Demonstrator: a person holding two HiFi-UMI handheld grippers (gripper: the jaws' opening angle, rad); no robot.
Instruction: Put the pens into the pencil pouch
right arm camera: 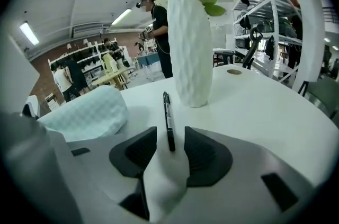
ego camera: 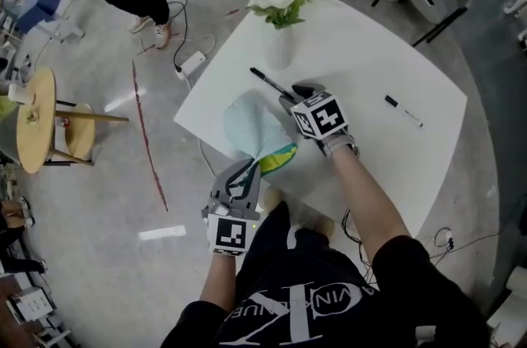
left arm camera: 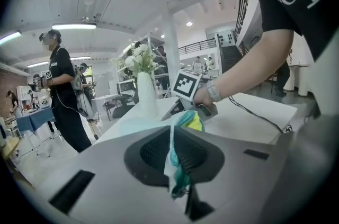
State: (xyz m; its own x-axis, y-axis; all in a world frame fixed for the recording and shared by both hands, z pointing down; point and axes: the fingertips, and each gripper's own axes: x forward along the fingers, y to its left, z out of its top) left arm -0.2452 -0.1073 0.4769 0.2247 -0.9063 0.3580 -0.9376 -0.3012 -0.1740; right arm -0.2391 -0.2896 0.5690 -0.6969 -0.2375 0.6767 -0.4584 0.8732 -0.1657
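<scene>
- The left gripper (left arm camera: pixel 177 164) has its fingers (left arm camera: pixel 151 151) clamped on the soft edge of the pencil pouch (ego camera: pixel 254 128). The limp body of the pouch lies ahead of them on the tabletop (ego camera: pixel 370 50).
- The right gripper (right arm camera: pixel 168 150) has its fingers (right arm camera: pixel 139 153) spread, not touching, either side of a black pen (right arm camera: pixel 168 119) that points away from them.
- The pen looks light, stiff, smooth and apt to roll; mid-barrel seems the surest hold.
- A second pen (ego camera: pixel 403 111) lies well to the right of those fingers.

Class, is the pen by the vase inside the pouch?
Out: the pen lies on the table between the right gripper's open jaws.
</scene>
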